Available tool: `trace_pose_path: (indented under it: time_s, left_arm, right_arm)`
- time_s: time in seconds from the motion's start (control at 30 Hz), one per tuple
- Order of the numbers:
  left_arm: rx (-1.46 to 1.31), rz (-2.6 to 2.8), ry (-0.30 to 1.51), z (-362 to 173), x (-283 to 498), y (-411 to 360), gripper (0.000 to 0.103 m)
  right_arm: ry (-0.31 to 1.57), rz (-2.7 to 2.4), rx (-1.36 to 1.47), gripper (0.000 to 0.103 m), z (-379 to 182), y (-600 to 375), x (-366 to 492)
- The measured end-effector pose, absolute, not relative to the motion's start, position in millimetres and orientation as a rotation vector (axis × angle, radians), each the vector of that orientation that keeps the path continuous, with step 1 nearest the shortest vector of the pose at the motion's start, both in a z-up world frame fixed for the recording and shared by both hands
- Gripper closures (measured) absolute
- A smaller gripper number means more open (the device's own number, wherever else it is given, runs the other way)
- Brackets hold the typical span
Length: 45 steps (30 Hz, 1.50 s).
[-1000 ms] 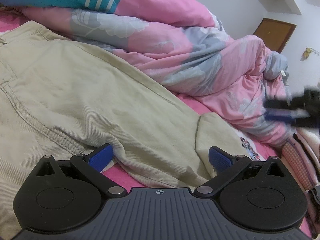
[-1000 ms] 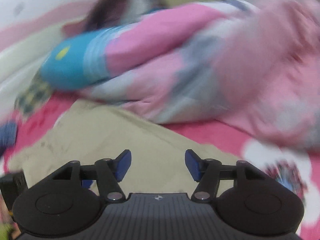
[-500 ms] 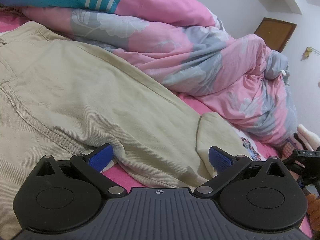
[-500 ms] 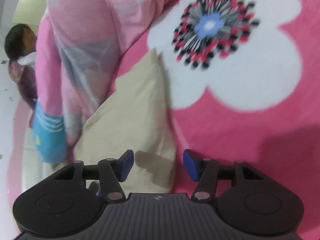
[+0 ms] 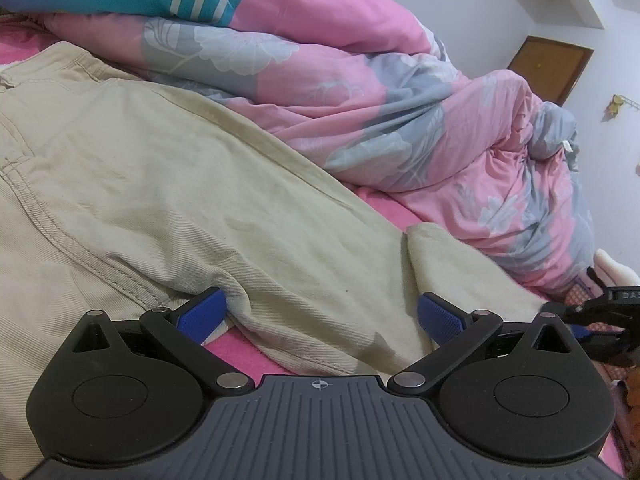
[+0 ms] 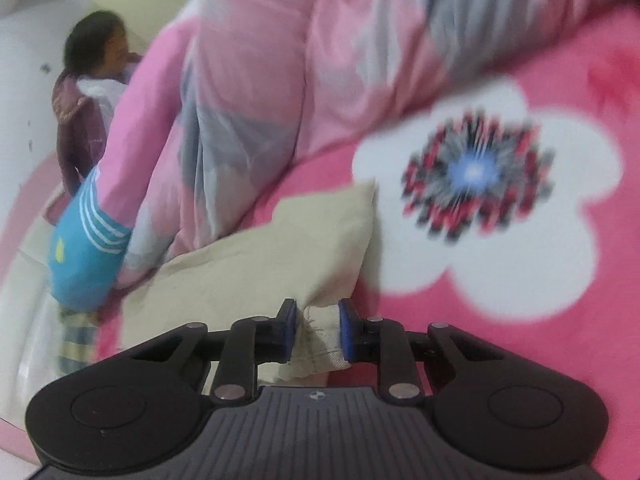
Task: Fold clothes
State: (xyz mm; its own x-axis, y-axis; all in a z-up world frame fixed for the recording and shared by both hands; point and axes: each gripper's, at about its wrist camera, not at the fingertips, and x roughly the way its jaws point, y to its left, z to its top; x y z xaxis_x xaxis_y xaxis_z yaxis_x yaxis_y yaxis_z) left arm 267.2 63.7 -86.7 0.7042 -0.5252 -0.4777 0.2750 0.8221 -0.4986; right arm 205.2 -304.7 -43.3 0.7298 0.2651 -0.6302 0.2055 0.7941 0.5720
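Trousers [image 5: 168, 184] of beige twill lie spread flat on the bed [image 6: 568, 360], just beside the bunched pink-and-grey duvet [image 5: 400, 120], with one leg's hem reaching toward the big white flower printed on the sheet. Half a second ago the right gripper [image 6: 318, 330] hung over that hem with its fingers spread. Now they are pinching a bunched corner of the hem cloth, which puckers between the blue pads. That looks like the grasp needed to start a fold. The left gripper [image 5: 320, 312] has not shifted: its fingers stay spread wide, straddling the near edge of the upper leg close to the crotch seam, holding nothing. A likely next move is carrying the pinched hem up toward the waistband. The view is blurred, so how deep the grip sits is unclear.
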Motion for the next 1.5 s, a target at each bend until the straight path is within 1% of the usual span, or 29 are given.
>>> trace_pose_path:
  time_s: [0.33,0.5,0.67,0.87,0.97,1.0,1.03,1.07,1.1,1.17,1.23,1.3,1.33,1.4,1.5]
  left_arm:
    - [-0.411,-0.459,0.649,-87.0,267.6,63.5,0.0]
    - [-0.41,-0.459,0.647,-87.1,267.1,63.7,0.0]
    - [-0.41,-0.459,0.646,-87.4,266.4,63.5,0.0]
    - [-0.41,-0.461,0.645,-87.9,266.0,63.9,0.0]
    - [-0.405,-0.458,0.643,-87.5,265.3,62.5,0.0]
    - [-0.404,-0.458,0.643,-87.6,265.2,62.3,0.0]
    - [-0.404,-0.458,0.641,-87.6,265.1,62.3,0.0]
    - [-0.404,-0.459,0.64,-87.7,265.0,62.2,0.0]
    - [-0.403,-0.459,0.64,-87.7,264.9,62.2,0.0]
    - [-0.401,-0.459,0.638,-87.9,264.9,61.9,0.0]
    - [-0.399,-0.459,0.637,-88.1,264.9,61.6,0.0]
    - [-0.398,-0.459,0.635,-88.3,264.7,61.3,0.0]
    - [-0.397,-0.459,0.635,-88.2,264.7,61.3,0.0]
    - [-0.397,-0.46,0.635,-88.1,264.6,61.2,0.0]
    - [-0.399,-0.461,0.631,-88.6,264.2,61.6,0.0]
  right_arm:
    - [0.667,-0.165,0.34,0.081,-2.1,-360.4,161.7]
    - [0.665,-0.313,0.239,0.081,-11.7,-400.6,133.4]
    - [0.77,-0.428,0.224,0.081,-61.7,-445.3,126.2]
    - [0.767,-0.453,0.392,0.079,-73.2,-486.1,113.5]
    - [0.731,-0.422,0.485,0.078,-64.6,-503.9,117.1]
    - [0.72,-0.405,0.504,0.077,-61.9,-508.1,121.4]
    - [0.71,-0.387,0.523,0.071,-60.7,-513.0,128.7]
    - [0.705,-0.366,0.537,0.06,-61.0,-517.0,139.6]
    - [0.703,-0.343,0.549,0.056,-61.6,-520.4,151.6]
    - [0.709,-0.301,0.565,0.048,-64.4,-525.2,176.1]
    - [0.734,-0.271,0.567,0.047,-70.6,-524.9,199.5]
    - [0.797,-0.234,0.532,0.061,-79.1,-514.4,218.5]
    - [0.797,-0.212,0.48,0.079,-78.8,-501.7,219.9]
    - [0.773,-0.164,0.357,0.081,-75.1,-471.6,217.4]
    - [0.714,-0.036,0.006,0.082,-64.6,-398.6,193.1]
